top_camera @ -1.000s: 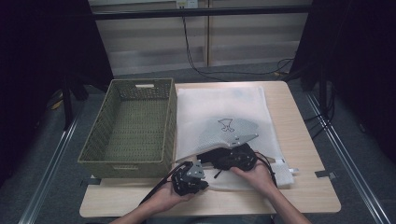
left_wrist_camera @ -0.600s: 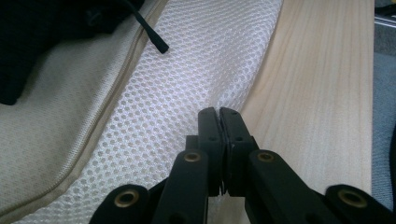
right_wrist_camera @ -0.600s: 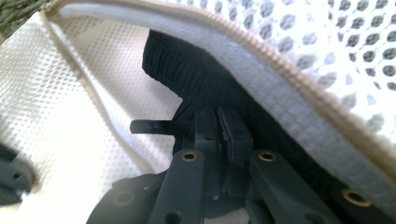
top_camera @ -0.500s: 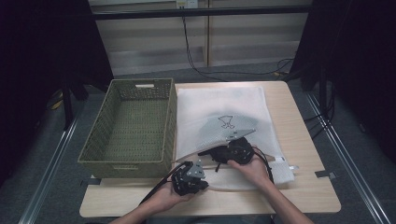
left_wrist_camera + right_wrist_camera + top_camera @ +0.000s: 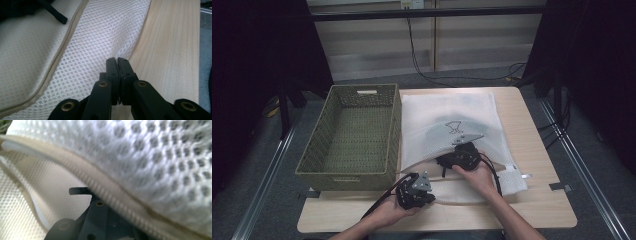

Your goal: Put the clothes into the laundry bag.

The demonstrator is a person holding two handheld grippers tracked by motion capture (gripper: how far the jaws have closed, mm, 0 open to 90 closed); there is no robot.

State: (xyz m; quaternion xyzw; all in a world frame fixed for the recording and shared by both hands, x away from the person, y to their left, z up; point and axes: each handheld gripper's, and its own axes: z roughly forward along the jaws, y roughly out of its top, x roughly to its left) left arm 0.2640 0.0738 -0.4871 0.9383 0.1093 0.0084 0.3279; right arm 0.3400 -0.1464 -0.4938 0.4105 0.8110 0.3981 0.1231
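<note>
The white mesh laundry bag (image 5: 447, 120) is lying flat on the tabletop (image 5: 532, 200), its zipped edge gaping. The left gripper (image 5: 117, 60) is clenching the bag's lower mesh edge. The right gripper (image 5: 451, 159) is reaching into the gap, its jaws having just been opening; their state I cannot tell.

This looks like a recording room or lab rather than a home. A small light-wood table (image 5: 537, 200) stands on grey carpet (image 5: 592, 165), flanked by metal floor rails (image 5: 262, 190). Black curtains (image 5: 257, 60) hang at both sides, cables (image 5: 432, 70) trail along the panelled back wall, probably to fixed equipment.
</note>
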